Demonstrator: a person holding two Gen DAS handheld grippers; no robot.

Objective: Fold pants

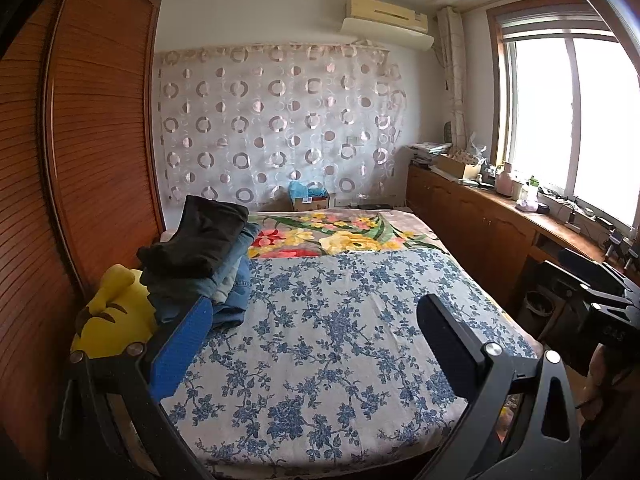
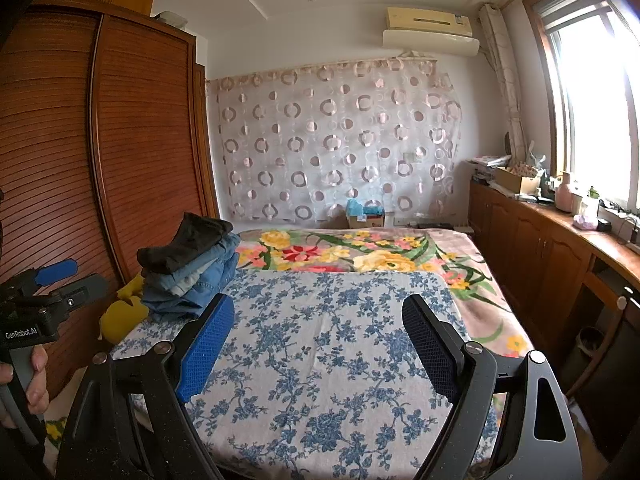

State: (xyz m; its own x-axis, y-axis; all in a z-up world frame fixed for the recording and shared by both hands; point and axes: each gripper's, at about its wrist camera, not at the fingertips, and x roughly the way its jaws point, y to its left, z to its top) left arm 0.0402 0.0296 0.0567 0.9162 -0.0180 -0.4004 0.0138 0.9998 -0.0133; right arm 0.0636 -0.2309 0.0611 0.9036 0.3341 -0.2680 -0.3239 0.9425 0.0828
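Note:
A stack of folded pants lies at the left side of the bed, a black pair on top and several blue jeans beneath; the right wrist view shows the same pants stack. My left gripper is open over the blue-flowered bed cloth, its blue pad just right of the stack, with nothing between its fingers. My right gripper is also open and empty above the same bed cloth. A hand holds the left gripper's handle at the left edge of the right wrist view.
A yellow plush toy lies beside the stack against the wooden wardrobe. A flowered blanket covers the bed's far part. Low wooden cabinets with clutter run under the window on the right. A bin stands by them.

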